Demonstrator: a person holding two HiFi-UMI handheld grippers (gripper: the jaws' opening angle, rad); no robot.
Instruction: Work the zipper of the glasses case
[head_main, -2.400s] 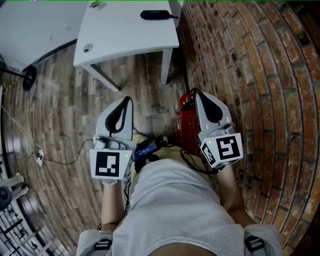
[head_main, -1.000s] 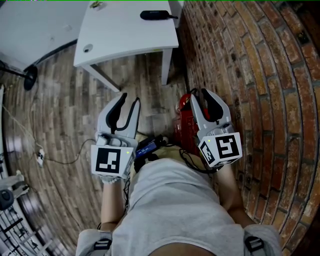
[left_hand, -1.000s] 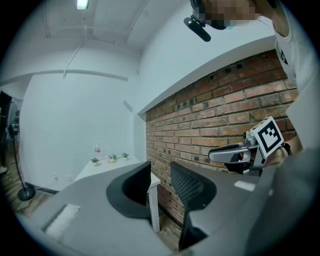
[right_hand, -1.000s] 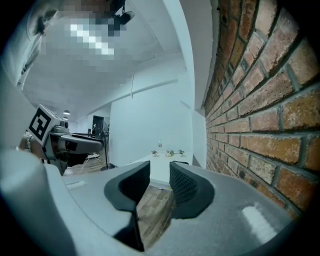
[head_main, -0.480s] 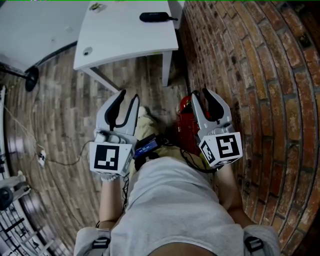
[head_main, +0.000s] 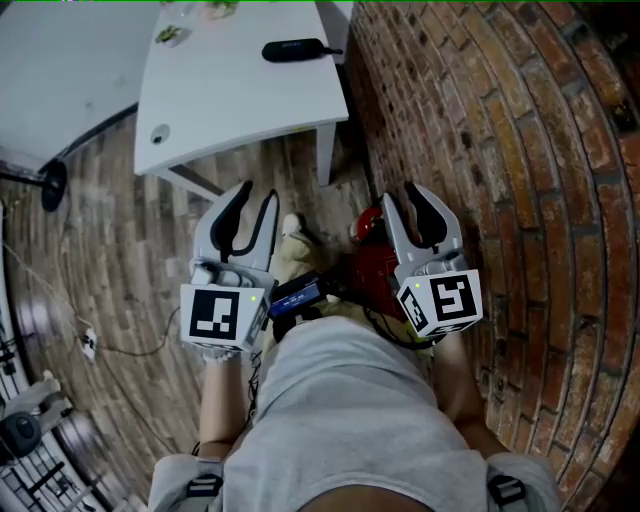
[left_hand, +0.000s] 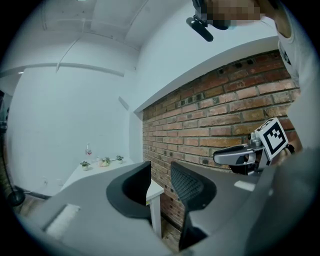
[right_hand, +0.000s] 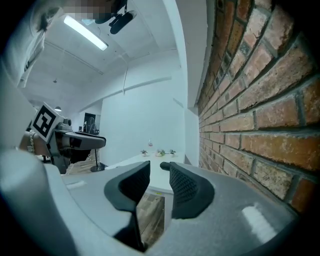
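Head view looks down on a person standing on a plank floor (head_main: 150, 250), holding the left gripper (head_main: 258, 195) and right gripper (head_main: 402, 193) level at the waist. Each has its jaws moderately apart with nothing between them, which both gripper views confirm. The glasses case (head_main: 292, 49), a dark oblong, lies well ahead on the white table (head_main: 240, 100), near the table's far right corner and close to the brick wall (head_main: 480, 120). Neither gripper is near it, so the zipper work has not begun. The main risk is at the feet: a red canister (head_main: 372, 262), probably a fire extinguisher, stands against the wall just below the right gripper, and a step forward could kick or tip it. The wall runs tight along the right side, so a right elbow swung outward would scrape brick. Because the case sits near the table edge by the wall, a reach that nudges rather than pins it could slide it off into the gap. If only one gripper tugs the zipper pull, the whole case would probably drag along. A thin cable (head_main: 120, 345) trails over the floor at the left. The open room is ahead and to the left, toward the table's near edge and past its front leg (head_main: 325, 155).
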